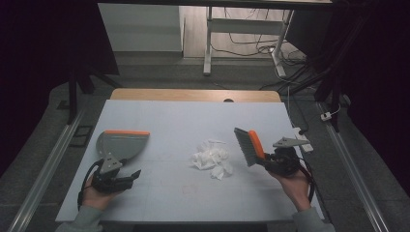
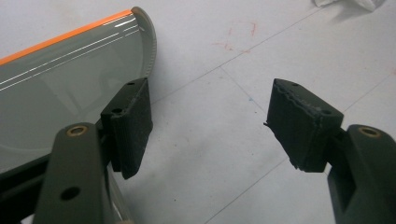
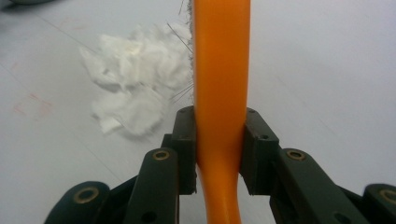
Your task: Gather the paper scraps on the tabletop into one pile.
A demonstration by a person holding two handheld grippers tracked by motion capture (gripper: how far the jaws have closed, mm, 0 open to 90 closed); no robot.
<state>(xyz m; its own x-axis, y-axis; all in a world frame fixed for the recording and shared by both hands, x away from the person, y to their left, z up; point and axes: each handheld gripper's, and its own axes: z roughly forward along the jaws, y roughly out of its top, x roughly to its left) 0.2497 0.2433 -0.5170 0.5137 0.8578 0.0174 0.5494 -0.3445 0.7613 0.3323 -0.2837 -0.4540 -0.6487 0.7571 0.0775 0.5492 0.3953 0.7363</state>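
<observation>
Down at the left, the left gripper [image 1: 129, 177] waits with jaws apart, maybe touching the dustpan [image 1: 121, 143]. Paper scraps [image 1: 211, 158] lie mid-table. The right gripper [image 1: 269, 162] squeezes the brush [image 1: 249, 145]; a hard sweep could scatter scraps past the pan.

Two black grippers are seen, the left gripper [image 1: 126, 176] at seven o'clock on the table and the right gripper [image 1: 269, 162] at four o'clock. Each is topped by a grey three-cornered plate and trailed by a black cable. Brass-coloured rivets are set in the arms, ribbed pads [image 2: 133, 126] on the jaws. Pale grey-green sleeves [image 1: 87, 220] are worn.
</observation>
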